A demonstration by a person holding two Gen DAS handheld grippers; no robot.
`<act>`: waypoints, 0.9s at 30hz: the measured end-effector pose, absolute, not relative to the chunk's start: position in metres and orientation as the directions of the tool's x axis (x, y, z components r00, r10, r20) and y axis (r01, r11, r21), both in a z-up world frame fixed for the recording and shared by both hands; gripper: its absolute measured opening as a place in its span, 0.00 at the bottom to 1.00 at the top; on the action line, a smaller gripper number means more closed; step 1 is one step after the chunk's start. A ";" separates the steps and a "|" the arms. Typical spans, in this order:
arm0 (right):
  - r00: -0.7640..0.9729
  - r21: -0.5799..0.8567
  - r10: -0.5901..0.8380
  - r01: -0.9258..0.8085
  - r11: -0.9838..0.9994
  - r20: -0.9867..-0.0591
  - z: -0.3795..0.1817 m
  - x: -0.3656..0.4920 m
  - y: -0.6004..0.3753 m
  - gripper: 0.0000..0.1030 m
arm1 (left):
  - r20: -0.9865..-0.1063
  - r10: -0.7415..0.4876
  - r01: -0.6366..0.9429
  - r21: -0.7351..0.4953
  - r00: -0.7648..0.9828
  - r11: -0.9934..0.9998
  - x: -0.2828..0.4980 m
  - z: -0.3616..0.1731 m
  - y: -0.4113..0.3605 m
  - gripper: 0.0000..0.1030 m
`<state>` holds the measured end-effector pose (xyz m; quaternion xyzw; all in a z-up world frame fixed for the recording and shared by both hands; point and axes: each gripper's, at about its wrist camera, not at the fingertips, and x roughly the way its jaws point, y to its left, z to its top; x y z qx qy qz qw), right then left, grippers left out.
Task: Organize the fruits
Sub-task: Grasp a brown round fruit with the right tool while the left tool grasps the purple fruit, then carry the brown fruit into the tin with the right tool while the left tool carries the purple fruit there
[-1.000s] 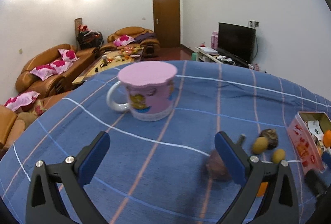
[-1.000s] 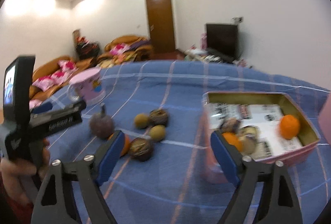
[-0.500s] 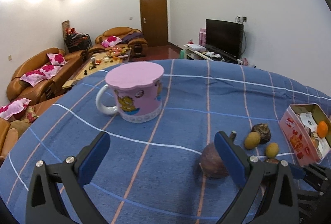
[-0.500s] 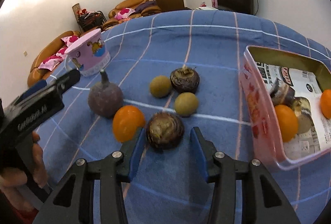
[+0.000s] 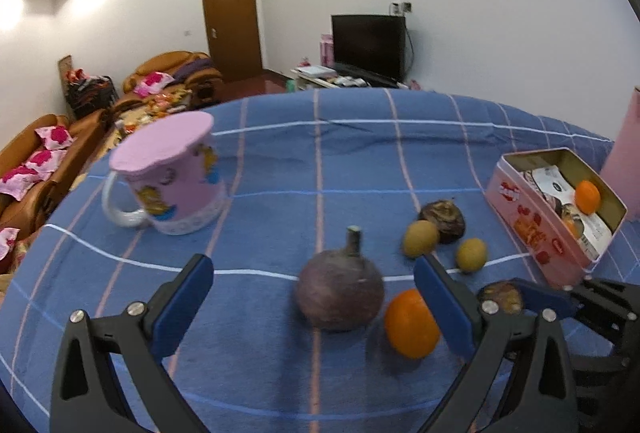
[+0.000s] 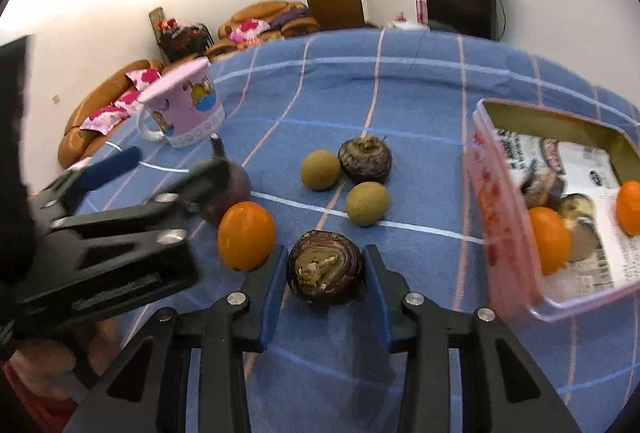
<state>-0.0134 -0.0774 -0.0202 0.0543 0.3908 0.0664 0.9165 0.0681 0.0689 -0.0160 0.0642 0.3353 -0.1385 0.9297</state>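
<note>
A round purple fruit with a stem [image 5: 340,289] lies on the blue checked tablecloth between the wide jaws of my left gripper [image 5: 316,299]. They are closing and its pads are clear of the fruit. An orange [image 5: 412,329] lies just inside the right finger. My right gripper [image 6: 326,275] is closing on a dark brown fruit [image 6: 326,261], and its blue pads touch both sides. The fruit rests on the cloth. Beyond it lie two yellow-green fruits [image 6: 320,169] [image 6: 367,203] and another dark brown fruit [image 6: 365,160]. The pink tin [image 6: 496,233] at the right holds oranges and dark fruits.
A pink lidded mug [image 5: 172,177] stands on the cloth at the far left. A tall pink object [image 5: 624,161] stands behind the tin. The left gripper's frame [image 6: 120,233] sits close beside the orange [image 6: 247,235], with a hand under it. Sofas, a door and a television lie beyond the table.
My left gripper swung right, from facing the mug to straddling the purple fruit. My right gripper came down over the dark brown fruit and its jaws narrowed until the pads met it.
</note>
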 end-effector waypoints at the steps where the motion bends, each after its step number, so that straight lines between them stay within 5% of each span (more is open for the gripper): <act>1: 0.695 0.143 0.160 -0.082 0.986 -0.701 -0.018 -0.017 -0.079 0.39 | -0.656 -0.216 0.301 0.018 0.723 0.953 0.072 -0.018 0.067 0.91; 6: 0.724 0.141 0.150 -0.074 0.987 -0.673 -0.012 -0.029 -0.091 0.39 | -0.733 -0.226 0.263 -0.067 0.641 0.962 0.093 -0.033 0.072 0.80; 11: 0.713 0.159 0.168 -0.081 0.984 -0.680 -0.014 -0.024 -0.092 0.39 | -0.765 -0.298 0.247 -0.186 0.571 0.951 0.104 -0.045 0.076 0.80; 15: 0.711 0.165 0.174 -0.082 0.983 -0.682 -0.015 -0.023 -0.090 0.39 | -0.772 -0.248 0.220 -0.143 0.585 0.965 0.107 -0.045 0.067 0.69; 17: 0.711 0.170 0.172 -0.075 0.983 -0.682 -0.015 -0.023 -0.092 0.39 | -0.758 -0.307 0.261 -0.186 0.575 0.947 0.103 -0.043 0.066 0.52; 21: 0.731 0.168 0.163 -0.067 0.984 -0.663 -0.012 -0.024 -0.094 0.39 | -0.746 -0.314 0.242 -0.208 0.588 0.948 0.097 -0.041 0.071 0.51; 27: 0.840 0.057 0.083 -0.062 0.996 -0.536 0.010 -0.042 -0.088 0.39 | -0.608 -0.195 0.109 -0.177 0.769 0.978 0.065 -0.016 0.092 0.51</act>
